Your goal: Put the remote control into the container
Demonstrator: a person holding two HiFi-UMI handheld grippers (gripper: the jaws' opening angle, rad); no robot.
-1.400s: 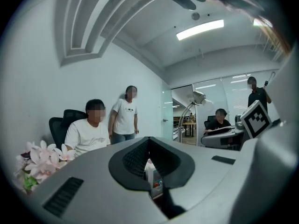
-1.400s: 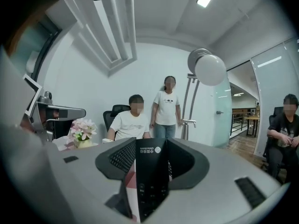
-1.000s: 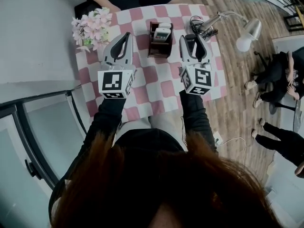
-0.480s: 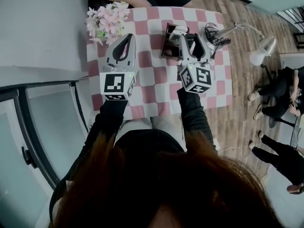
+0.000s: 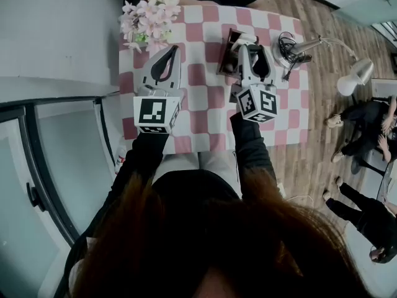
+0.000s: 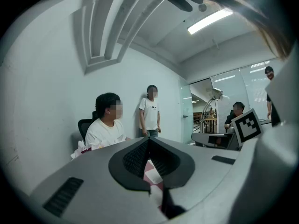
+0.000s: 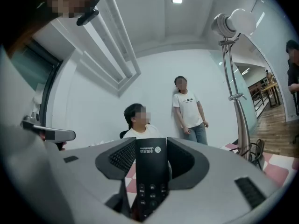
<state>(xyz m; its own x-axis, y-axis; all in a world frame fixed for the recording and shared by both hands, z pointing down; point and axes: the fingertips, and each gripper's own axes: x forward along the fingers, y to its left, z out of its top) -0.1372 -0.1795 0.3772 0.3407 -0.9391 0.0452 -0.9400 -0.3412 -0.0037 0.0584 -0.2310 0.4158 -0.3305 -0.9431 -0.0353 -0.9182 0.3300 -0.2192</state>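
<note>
In the right gripper view a black remote control [image 7: 152,181] stands upright between the jaws, and my right gripper [image 7: 151,143] is shut on it. From the head view, that right gripper [image 5: 248,47] hovers over the near right side of the brown container [image 5: 231,42] and hides part of it. A white remote [image 5: 246,38] sticks out of the container. My left gripper [image 5: 173,48] hangs over the checkered table [image 5: 205,104] left of the container. In its own view the left gripper [image 6: 148,140] has its tips together and holds nothing.
Pink flowers [image 5: 149,17] stand at the table's far left corner. A desk lamp [image 5: 298,45] with coiled cable sits at the far right, its head [image 5: 356,73] past the edge. A person sits across the table [image 7: 140,122]; another stands behind [image 7: 189,108].
My right gripper with the black remote has moved from the right of the container to over its near right side. The left gripper drifted forward slightly and stays shut.
</note>
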